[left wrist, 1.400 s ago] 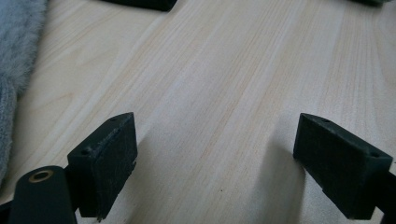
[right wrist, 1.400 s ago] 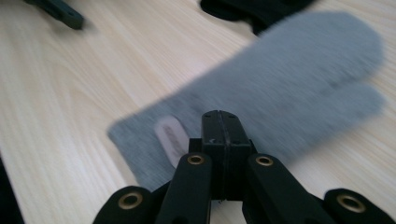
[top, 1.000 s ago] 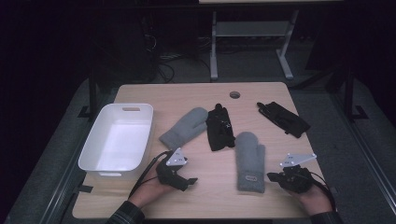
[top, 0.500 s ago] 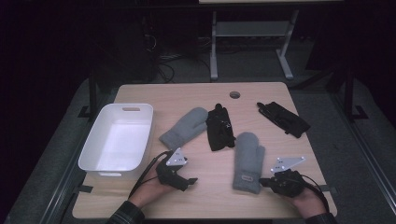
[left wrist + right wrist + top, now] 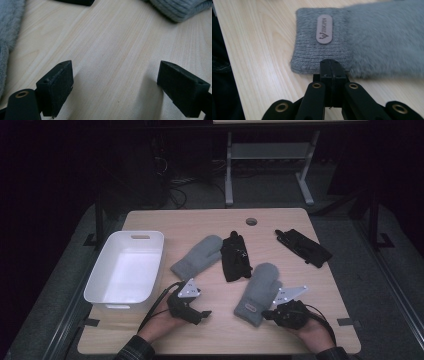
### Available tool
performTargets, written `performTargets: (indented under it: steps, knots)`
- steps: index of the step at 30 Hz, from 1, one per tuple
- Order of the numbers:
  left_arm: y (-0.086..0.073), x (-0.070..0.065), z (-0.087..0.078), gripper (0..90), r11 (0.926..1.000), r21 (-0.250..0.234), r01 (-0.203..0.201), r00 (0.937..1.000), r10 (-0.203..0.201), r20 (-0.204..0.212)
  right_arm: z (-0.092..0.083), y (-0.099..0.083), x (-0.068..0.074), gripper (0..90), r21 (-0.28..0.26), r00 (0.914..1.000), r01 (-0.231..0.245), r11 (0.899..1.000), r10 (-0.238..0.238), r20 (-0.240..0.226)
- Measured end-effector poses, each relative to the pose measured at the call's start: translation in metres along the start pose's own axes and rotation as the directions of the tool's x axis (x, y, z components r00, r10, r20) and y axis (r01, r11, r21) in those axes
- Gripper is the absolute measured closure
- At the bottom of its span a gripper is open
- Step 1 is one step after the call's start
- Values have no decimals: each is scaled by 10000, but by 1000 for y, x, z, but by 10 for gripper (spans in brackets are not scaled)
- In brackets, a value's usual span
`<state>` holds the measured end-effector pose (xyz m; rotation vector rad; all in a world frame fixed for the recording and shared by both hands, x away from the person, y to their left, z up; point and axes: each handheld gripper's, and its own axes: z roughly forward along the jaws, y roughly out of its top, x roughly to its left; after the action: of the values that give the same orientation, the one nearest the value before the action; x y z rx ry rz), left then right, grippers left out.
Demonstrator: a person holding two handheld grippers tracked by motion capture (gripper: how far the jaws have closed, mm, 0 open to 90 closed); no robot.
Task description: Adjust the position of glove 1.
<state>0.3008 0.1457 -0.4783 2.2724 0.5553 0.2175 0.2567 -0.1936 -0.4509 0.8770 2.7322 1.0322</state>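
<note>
Two grey mittens and two black gloves lie on the wooden table (image 5: 210, 222). The right grey mitten (image 5: 258, 292) has its knitted cuff and label (image 5: 324, 28) toward me. My right gripper (image 5: 266, 315) lies low at that cuff's edge; its jaws are shut (image 5: 331, 67) with nothing visible between them. The left grey mitten (image 5: 197, 256) lies beside a black glove (image 5: 235, 256). My left gripper (image 5: 202, 314) rests on bare wood between the mittens. Its jaws stand open (image 5: 117, 85) with only tabletop between them.
A white bin (image 5: 107, 285) stands empty at the table's left side. A second black glove (image 5: 303, 247) lies at the far right. A round cable hole (image 5: 251, 221) is near the back edge. A dark floor and a shelf frame (image 5: 270, 160) lie beyond.
My right gripper has slid left along the table's front, up to the right mitten's cuff. The left gripper and the gloves have stayed put.
</note>
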Motion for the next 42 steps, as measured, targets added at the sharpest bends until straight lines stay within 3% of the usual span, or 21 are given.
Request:
performTargets:
  steps: [12, 16, 22, 28, 33, 35, 42]
  knots:
    - [0, 1, 0, 127, 9999, 4, -120, 9999, 120, -23, 32, 35, 11, 900, 51, 9963, 703, 9975, -700, -497]
    - [0, 1, 0, 127, 10000, 3, -71, 10000, 71, -13, 31, 43, 11, 900, -154, 9950, 806, 9966, -813, -577]
    - [0, 0, 0, 126, 10000, -42, -22, 10000, 22, -13, 18, 52, -11, 900, -791, 9987, 472, 9958, -485, -153]
    - [0, 1, 0, 127, 10000, 10, -87, 10000, 87, -15, 22, 59, -36, 900, -1015, 9996, 144, 9947, -118, 257]
    - [0, 1, 0, 126, 9999, 16, -122, 9999, 122, -35, 38, 62, -46, 900, -543, 9992, 195, 9983, -176, 359]
    - [0, 1, 0, 126, 9999, 11, -119, 9999, 119, -35, 46, 60, -45, 900, -184, 9992, 196, 9996, -190, 353]
    - [0, 0, 0, 126, 10000, 0, -74, 10000, 74, -10, 47, 55, -34, 900, -148, 9995, 264, 9995, -262, 170]
